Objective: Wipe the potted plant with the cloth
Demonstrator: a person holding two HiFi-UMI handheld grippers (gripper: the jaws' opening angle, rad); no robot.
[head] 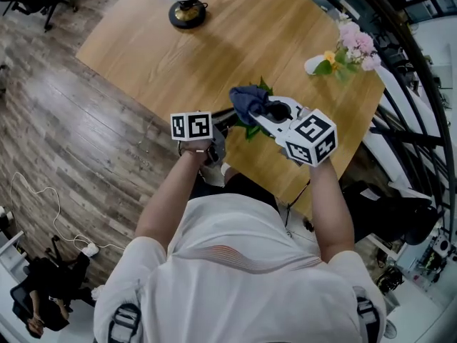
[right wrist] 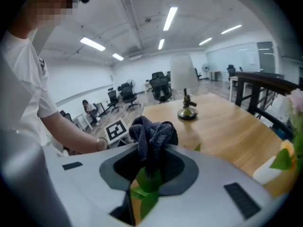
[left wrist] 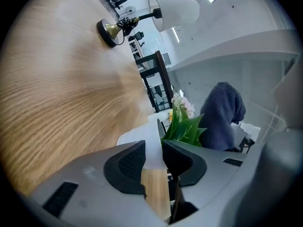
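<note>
**Potted plant point(left wrist: 185, 129) unheld while the cloth point(right wrist: 152, 134) sits on its leaves**

The plant's leaves stand just ahead of the left gripper point(left wrist: 152, 148), whose jaws are apart and press on nothing. More leaves show directly beneath the right gripper point(right wrist: 151, 159), whose jaws are clamped on the dark blue cloth. We cannot see the pot.

We judge two risks. With nothing steadying the plant, a firm push from the cloth could slide or tip it, and it seems close to the bench edge. A leaf lying in the gap of the right jaws could also get pinched and tear.

The bench point(head: 214, 48) is smooth pale wood, with a lamp point(head: 187, 6) and a vase of flowers point(head: 348, 48) well beyond both jaws. Around it we see a plank floor point(head: 71, 141) and an open office with chairs and strip lights.
</note>
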